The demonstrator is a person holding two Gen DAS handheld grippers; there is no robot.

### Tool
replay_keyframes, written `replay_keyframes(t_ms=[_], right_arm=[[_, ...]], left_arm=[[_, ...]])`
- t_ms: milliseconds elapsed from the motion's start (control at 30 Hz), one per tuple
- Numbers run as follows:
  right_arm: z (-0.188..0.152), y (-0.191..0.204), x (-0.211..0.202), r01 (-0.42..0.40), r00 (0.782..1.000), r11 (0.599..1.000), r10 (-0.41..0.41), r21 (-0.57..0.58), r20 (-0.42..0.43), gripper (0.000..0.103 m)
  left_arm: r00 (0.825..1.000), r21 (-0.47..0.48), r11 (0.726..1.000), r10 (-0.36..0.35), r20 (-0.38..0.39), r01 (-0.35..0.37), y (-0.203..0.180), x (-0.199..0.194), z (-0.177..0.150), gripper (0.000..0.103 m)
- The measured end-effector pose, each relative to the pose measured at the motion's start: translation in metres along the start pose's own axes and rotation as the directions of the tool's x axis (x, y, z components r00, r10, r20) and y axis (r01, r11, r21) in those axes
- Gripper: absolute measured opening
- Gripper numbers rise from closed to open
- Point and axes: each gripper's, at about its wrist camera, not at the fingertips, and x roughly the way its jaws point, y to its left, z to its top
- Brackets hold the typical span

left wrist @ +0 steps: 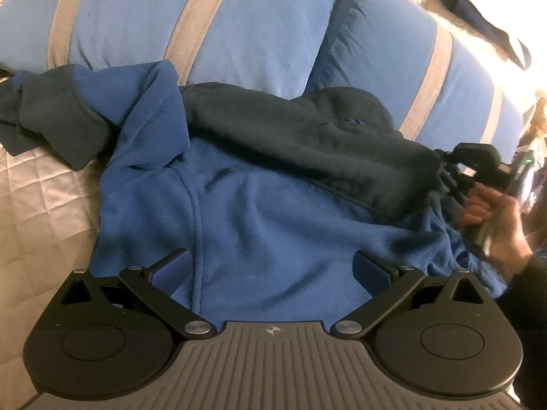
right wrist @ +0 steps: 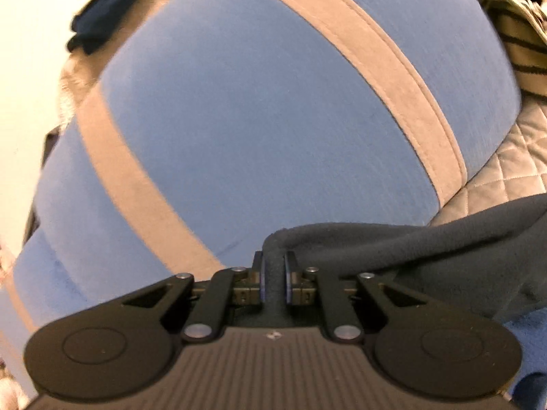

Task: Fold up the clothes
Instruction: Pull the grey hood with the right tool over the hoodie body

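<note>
Fleece in two blues, a jacket (left wrist: 259, 212), lies spread on the quilted bedspread (left wrist: 37, 205) of a bed, its far edge against two blue pillows with tan stripes (left wrist: 191, 17). Its body is mid blue; a dark navy part (left wrist: 307, 143) is folded across the far side, and a navy-cuffed sleeve (left wrist: 48, 119) lies bunched at the far left.

In the left wrist view, the left hand-held gripper (left wrist: 270, 270) hovers over the near edge of the jacket with its fingers spread wide and nothing between them.

At the right edge of that view, a person's hand (left wrist: 495, 222) holds the right hand-held gripper (right wrist: 273, 280). In its own view its pads are clenched on a rolled ridge of the navy fabric, which trails off to the right over the bedspread. One striped pillow fills most of that view just beyond. A striped cloth (right wrist: 516, 34) shows at the far right.
</note>
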Motion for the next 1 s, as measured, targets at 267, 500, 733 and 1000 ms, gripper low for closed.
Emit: replay_keyframes(t_ms=[267,500,733,1000], right_arm=[[-0.015,0.024,0.018,0.066,0.998,0.993,-0.063,-0.098,0.029,0.056],[-0.013,0.087,-0.009,-0.006,1.0,0.959,0.013,-0.284,0.023,0.082],[-0.022,0.12,0.037,-0.127,0.925,0.94,-0.003,-0.318,-0.381,0.084],[-0.015,0.118,0.088,-0.221,0.816,0.955,0.07,-0.198,-0.574,0.058]], left_arm=[[1.0,0.013,1.0,0.007,-0.013,-0.007,-0.003,0.004,0.0,0.103],[1.0,0.022,1.0,-0.009,-0.012,0.01,-0.009,0.0,-0.001,0.103],[1.0,0.007,1.0,-0.004,-0.005,0.004,-0.004,-0.002,-0.001,0.103],[1.0,-0.005,1.0,-0.009,-0.004,0.009,0.0,-0.004,0.004,0.103]])
